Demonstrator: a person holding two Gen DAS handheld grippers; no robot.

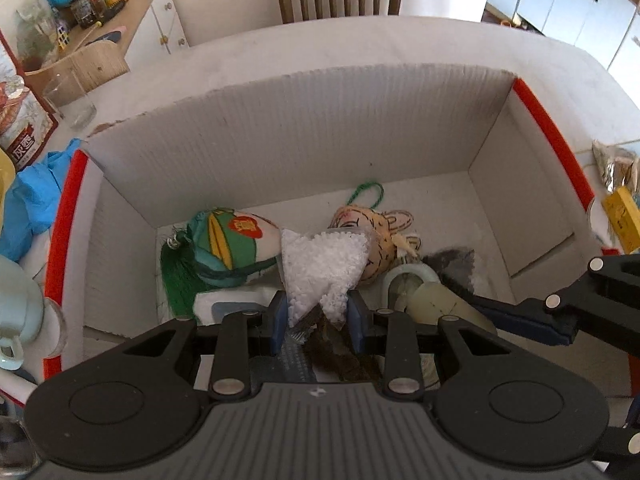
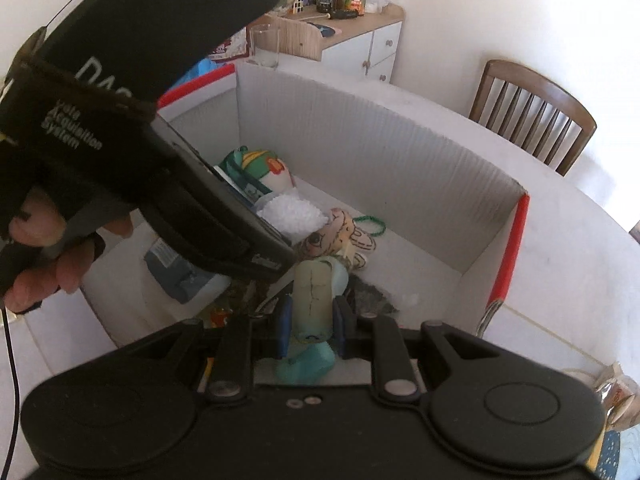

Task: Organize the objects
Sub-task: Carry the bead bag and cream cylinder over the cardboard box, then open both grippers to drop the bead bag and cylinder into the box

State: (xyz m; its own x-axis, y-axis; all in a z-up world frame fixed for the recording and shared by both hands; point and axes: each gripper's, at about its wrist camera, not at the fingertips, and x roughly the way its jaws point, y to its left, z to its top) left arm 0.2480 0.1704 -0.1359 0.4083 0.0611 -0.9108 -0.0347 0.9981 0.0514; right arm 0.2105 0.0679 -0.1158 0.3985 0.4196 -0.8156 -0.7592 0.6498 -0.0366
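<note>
I am holding two items over the cardboard box (image 1: 304, 128). My left gripper (image 1: 318, 320), jaws partly closed, is pinching a bag of white beads (image 1: 320, 272) by its lower corner; my right gripper (image 2: 310, 326), jaws squeezed close, is clamping a pale tube-shaped toy (image 2: 314, 292). Risk, as I judge it: the thin bag corner slipping, or my two grippers colliding over the crowded near end. Only the left view is showing the stuffed toys (image 1: 232, 244) unobstructed; only the right view is showing the hand (image 2: 48, 252) working my left gripper.
</note>
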